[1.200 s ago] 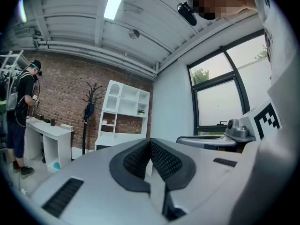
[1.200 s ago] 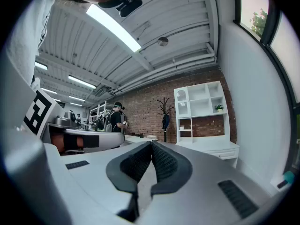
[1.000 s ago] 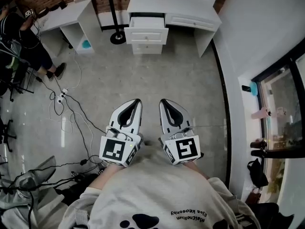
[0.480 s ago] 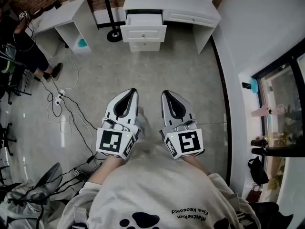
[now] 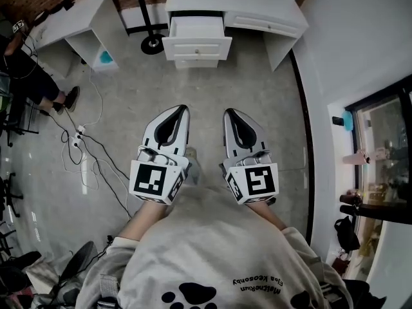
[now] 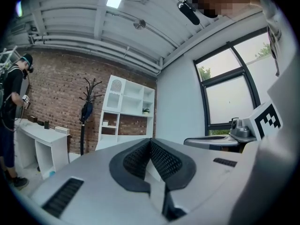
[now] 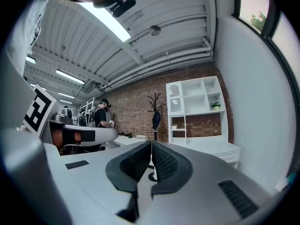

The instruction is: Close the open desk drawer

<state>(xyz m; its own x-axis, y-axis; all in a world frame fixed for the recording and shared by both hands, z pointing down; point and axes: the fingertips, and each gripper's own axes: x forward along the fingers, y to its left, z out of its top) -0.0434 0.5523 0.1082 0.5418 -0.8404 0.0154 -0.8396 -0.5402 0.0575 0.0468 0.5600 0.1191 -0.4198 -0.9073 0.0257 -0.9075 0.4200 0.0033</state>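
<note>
The person [image 5: 212, 256] is standing on the open floor [image 5: 257, 108], well apart from the white counter [image 5: 257, 8] at the far wall. The drawer [image 5: 196, 36] is sitting pulled out of the counter's left side, with its inside showing and its front facing the person.

The left tool [image 5: 182, 109] and the right tool [image 5: 230, 113] are being held side by side, level and aimed toward the counter. Each one's jaws are pressed together on nothing, and each tool's own view is showing the pads meeting with no gap.

The step in hand is probably the approach. To do it well, the person is best lining up squarely with the drawer front rather than coming in at an angle. Closed jaws suit a push, so no grasp is needed. One tool's tip should be meeting the front near its middle and driving straight along the slides, since pressure at a corner could skew and jam the drawer. Cables [image 5: 96, 153] are lying on the floor to the left, so the straight path ahead is looking safer.
</note>
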